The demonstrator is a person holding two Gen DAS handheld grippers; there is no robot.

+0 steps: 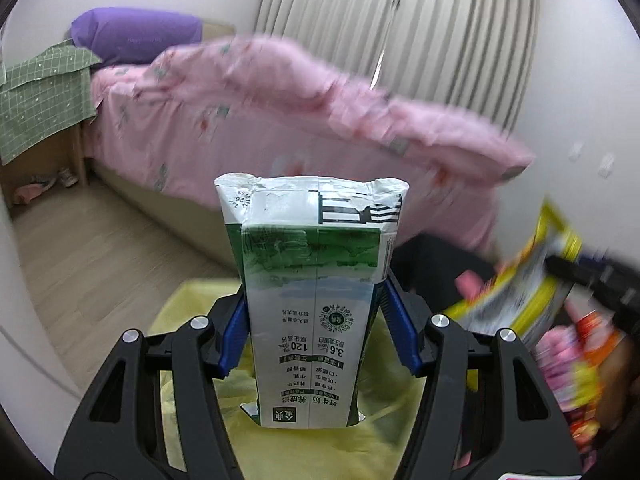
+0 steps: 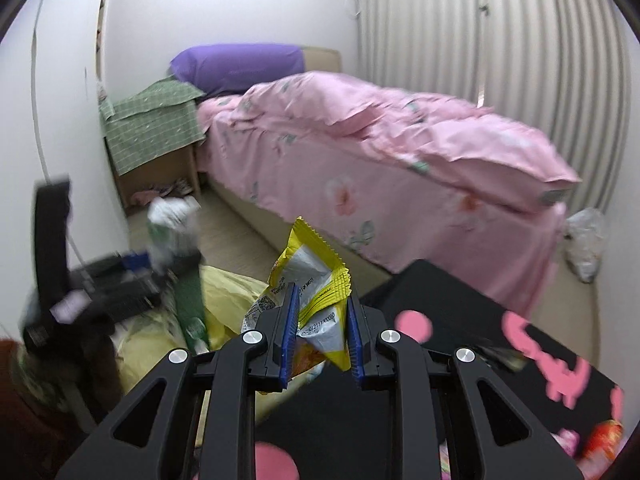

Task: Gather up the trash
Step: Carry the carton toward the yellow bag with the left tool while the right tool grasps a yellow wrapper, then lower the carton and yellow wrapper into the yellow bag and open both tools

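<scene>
The left gripper (image 1: 316, 320) sits nearest the lens, its blue pads pressed against both sides of a green-and-white milk carton (image 1: 314, 292), so it is clamped on the carton at a fairly wide spread. The carton's long axis runs straight away from the camera along the fingers, its crumpled, torn-open top pointing outward toward the bed and its printed base end close to the lens, the text reading upside down. Directly beneath it lies the yellow trash bag (image 1: 192, 320), its mouth apparently open, though the folds are hard to read. Beyond stretches the bed with a pink quilt (image 2: 400, 140) and a purple pillow (image 2: 240, 66). The right gripper (image 2: 322, 324) is narrowed onto a yellow snack wrapper (image 2: 316, 280), pinched near its lower end, with its serrated top edge pointing up and away from the fingers, above a black cloth with pink spots (image 2: 460, 300) and just right of the bag.
</scene>
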